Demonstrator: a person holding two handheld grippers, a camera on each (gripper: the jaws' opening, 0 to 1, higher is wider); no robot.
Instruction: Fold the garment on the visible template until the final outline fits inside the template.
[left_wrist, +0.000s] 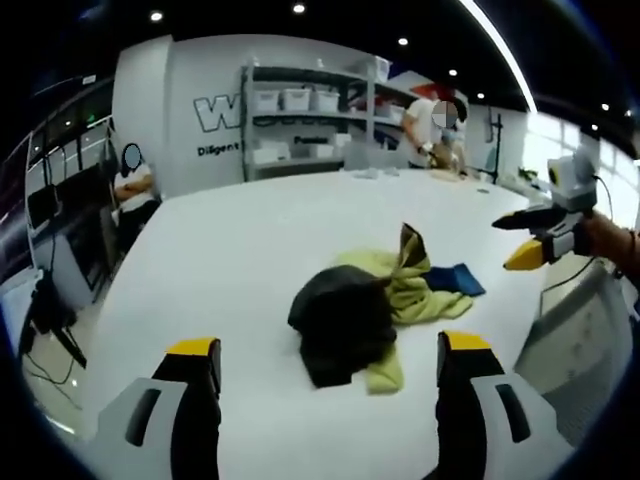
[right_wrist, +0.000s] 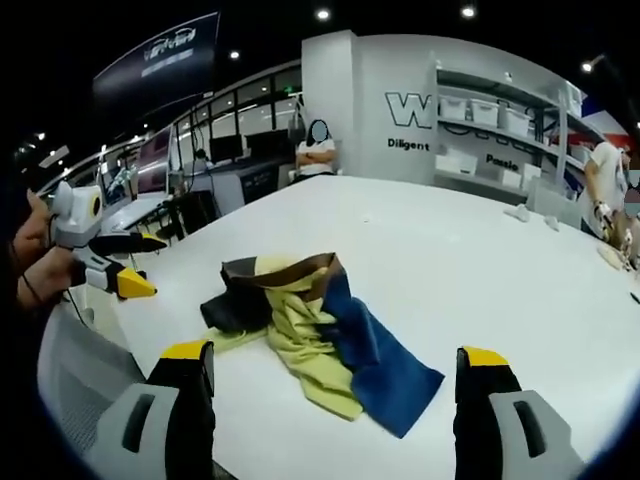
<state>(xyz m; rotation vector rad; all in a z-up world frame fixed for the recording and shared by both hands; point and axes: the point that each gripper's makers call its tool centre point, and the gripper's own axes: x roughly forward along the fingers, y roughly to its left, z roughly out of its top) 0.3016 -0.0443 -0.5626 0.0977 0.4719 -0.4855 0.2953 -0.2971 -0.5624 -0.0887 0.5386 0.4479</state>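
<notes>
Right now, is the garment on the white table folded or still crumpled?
Crumpled. The yellow, black and blue cloth garment lies in a loose bunched heap on the white table, with uneven overlapping layers and no flat outline.

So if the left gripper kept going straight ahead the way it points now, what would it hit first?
Most likely the crumpled garment on the white table. Its dark part lies straight ahead between the open jaws of the left gripper. Depth is hard to judge in the fisheye view.

Crumpled garment (left_wrist: 375, 305) of yellow, black and blue lies bunched on white table (left_wrist: 250, 240).
</notes>
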